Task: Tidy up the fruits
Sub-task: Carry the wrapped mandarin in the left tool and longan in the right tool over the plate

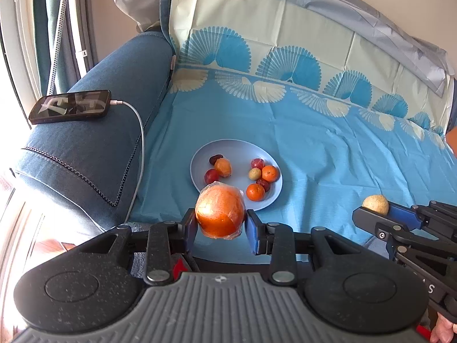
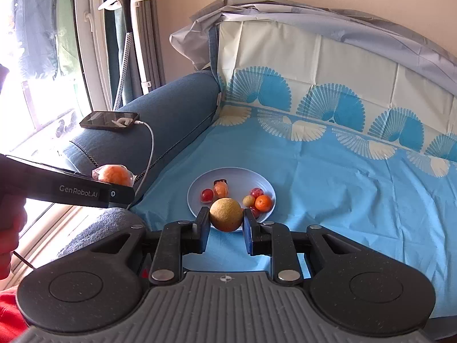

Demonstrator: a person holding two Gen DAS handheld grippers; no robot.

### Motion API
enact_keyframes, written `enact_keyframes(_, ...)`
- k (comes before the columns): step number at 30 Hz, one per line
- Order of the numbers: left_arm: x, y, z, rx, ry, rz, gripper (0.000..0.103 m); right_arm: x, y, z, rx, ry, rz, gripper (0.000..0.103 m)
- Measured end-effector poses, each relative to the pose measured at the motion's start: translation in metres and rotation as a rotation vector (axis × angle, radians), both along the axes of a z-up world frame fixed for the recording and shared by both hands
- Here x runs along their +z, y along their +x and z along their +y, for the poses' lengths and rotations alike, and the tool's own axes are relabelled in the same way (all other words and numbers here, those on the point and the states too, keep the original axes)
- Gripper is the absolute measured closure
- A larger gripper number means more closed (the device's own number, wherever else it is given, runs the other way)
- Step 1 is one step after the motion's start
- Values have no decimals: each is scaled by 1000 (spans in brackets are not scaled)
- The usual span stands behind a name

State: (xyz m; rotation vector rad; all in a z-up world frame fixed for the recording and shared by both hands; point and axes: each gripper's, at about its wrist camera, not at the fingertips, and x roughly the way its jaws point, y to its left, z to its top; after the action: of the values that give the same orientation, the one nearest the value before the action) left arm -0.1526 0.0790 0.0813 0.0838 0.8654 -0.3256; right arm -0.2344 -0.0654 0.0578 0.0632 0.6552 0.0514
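Left gripper (image 1: 220,228) clamping wrapped orange (image 1: 220,211), right gripper (image 2: 226,228) perhaps a pear (image 2: 226,214).

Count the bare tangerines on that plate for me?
2. One tangerine sits near the right rim of the plate, the other tangerine nearer its front edge. More could be hidden.

A sofa seat covered by a light blue sheet (image 2: 328,188) with a fan pattern carries everything. The sheet runs up the backrest, where it turns cream above a band of blue and white fans.

A pale blue plate (image 2: 242,178) lies directly on the sheet, near the sofa's blue armrest (image 1: 94,148). On the plate sit small fruits, orange, red and yellowish, in two loose groups.

On top of the armrest, well apart from the plate, lies a dark phone (image 1: 70,106), with a white cable (image 1: 140,131) plugged in and trailing down towards the sheet's edge.
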Motion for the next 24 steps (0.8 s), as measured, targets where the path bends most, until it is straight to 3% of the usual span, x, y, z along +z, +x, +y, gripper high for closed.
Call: enact_keyframes(24, -36, 107, -48, -23, 43, 59, 64, -44, 110, -28, -19, 24, 59, 78)
